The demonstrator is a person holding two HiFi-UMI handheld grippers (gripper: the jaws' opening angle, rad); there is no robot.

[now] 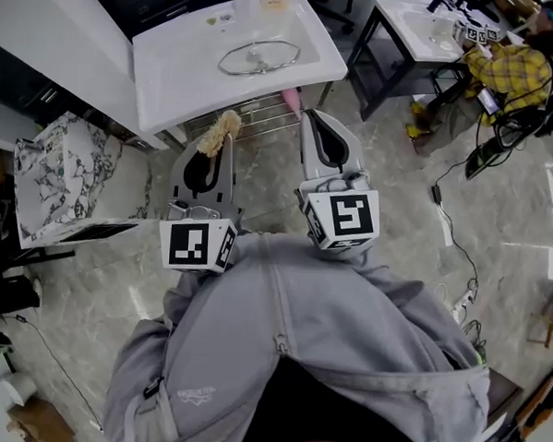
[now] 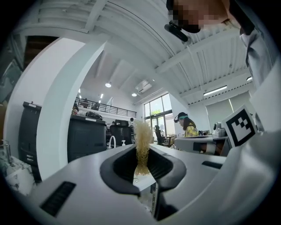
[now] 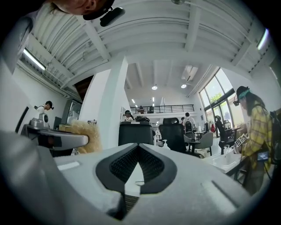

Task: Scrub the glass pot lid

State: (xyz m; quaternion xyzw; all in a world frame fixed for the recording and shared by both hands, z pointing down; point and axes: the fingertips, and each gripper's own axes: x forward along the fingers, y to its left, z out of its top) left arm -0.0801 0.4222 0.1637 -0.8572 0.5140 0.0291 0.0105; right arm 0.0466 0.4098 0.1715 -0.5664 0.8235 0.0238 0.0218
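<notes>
Left gripper [image 2: 141, 154] grips loofah [image 2: 142, 132]; lid [image 1: 259, 57] only head view.

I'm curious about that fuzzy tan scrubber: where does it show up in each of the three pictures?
Head view: the tan scrubber sticks out of the left gripper, just below the white sink counter.
Left gripper view: dead centre, upright, pinched between that gripper's jaws.
Right gripper view: left of centre, at the other gripper's tip.
Shared landmark: the person in the yellow plaid shirt.
</notes>
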